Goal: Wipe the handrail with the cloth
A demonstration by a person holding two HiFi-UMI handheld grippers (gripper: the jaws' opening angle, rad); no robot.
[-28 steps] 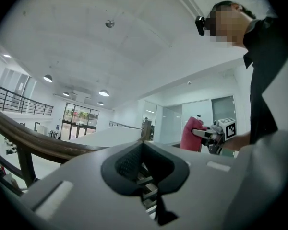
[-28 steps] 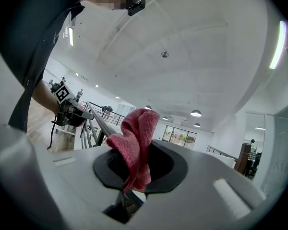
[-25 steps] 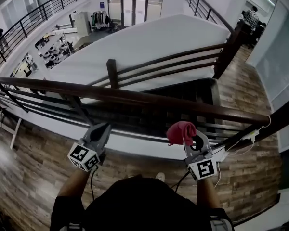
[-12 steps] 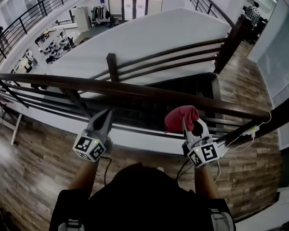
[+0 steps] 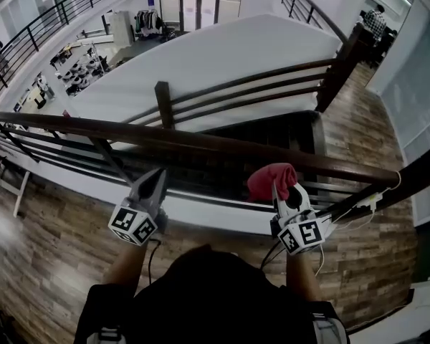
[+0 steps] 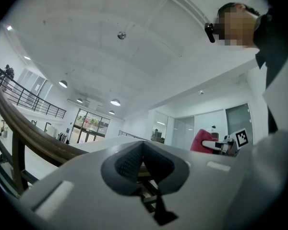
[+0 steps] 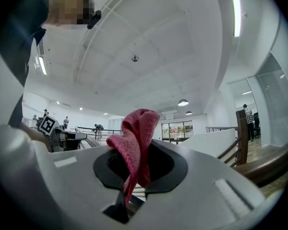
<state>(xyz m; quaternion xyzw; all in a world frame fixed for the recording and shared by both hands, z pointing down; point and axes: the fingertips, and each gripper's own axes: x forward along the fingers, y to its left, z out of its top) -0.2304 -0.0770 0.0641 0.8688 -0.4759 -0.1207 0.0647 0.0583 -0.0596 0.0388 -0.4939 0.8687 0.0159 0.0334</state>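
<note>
A dark wooden handrail (image 5: pixel 201 143) runs across the head view from left to right, above black lower rails. My right gripper (image 5: pixel 281 185) is shut on a pink cloth (image 5: pixel 271 180), which bunches up just below the rail's near side. In the right gripper view the cloth (image 7: pixel 136 143) stands up out of the closed jaws, and the rail (image 7: pixel 271 164) shows at lower right. My left gripper (image 5: pixel 158 176) is shut and empty, pointing up at the rail from just below it. The left gripper view shows the rail (image 6: pixel 33 138) curving in from the left.
Beyond the rail is a drop to a lower floor with furniture (image 5: pixel 75 70). A second railing (image 5: pixel 251 95) and a white sloped wall lie ahead. A white cable (image 5: pixel 369 199) hangs at the right. Wood flooring (image 5: pixel 50 256) is underfoot. A person stands far at upper right (image 5: pixel 375 21).
Both grippers have risen a little toward the handrail; the cloth now sits closer under the rail. The left gripper shifted slightly right.
</note>
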